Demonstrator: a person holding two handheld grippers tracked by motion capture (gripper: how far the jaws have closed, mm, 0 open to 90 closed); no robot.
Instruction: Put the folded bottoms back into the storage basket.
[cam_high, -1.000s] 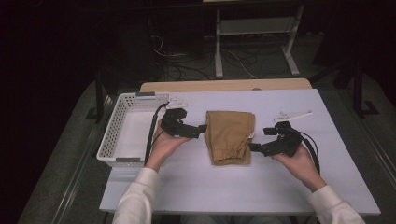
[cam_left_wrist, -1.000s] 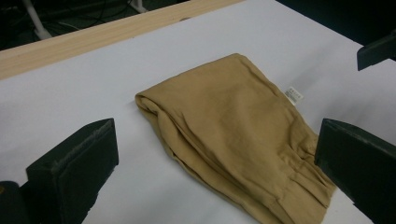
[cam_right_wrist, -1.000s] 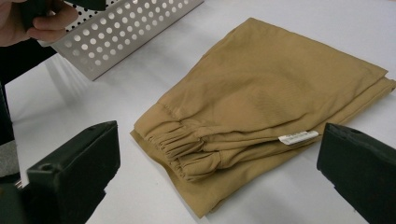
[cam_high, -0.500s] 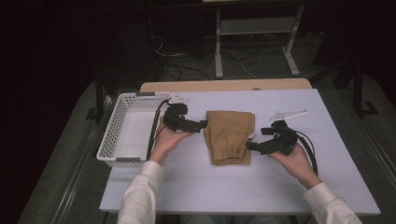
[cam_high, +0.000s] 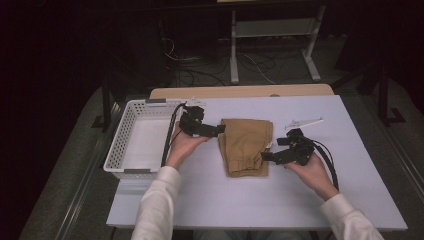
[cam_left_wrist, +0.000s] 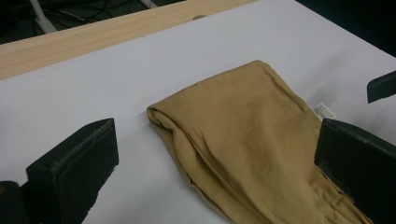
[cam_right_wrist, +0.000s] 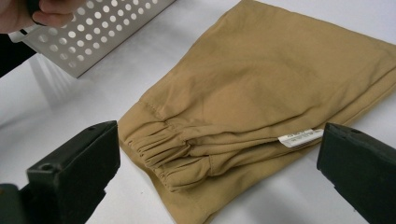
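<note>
A tan folded pair of trousers lies at the centre of the frame on the white tabletop, soft woven cloth with an elastic gathered cuff and a small white label. Since a second ago both hands have closed in: the left gripper now sits at its upper-left corner, the right gripper at its lower-right edge, each with jaws wide apart and holding nothing. A perforated white plastic basket stands at the left

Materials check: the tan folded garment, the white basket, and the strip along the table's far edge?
Folded tan garment: woven cloth, probably cotton twill, matte; soft creases, a gathered elastic hem and a sewn-in label show. White basket: looks like moulded plastic, slightly glossy, with perforated walls; painted metal can't be excluded. Far table edge strip: light wood or wood-look laminate, with faint grain.
</note>
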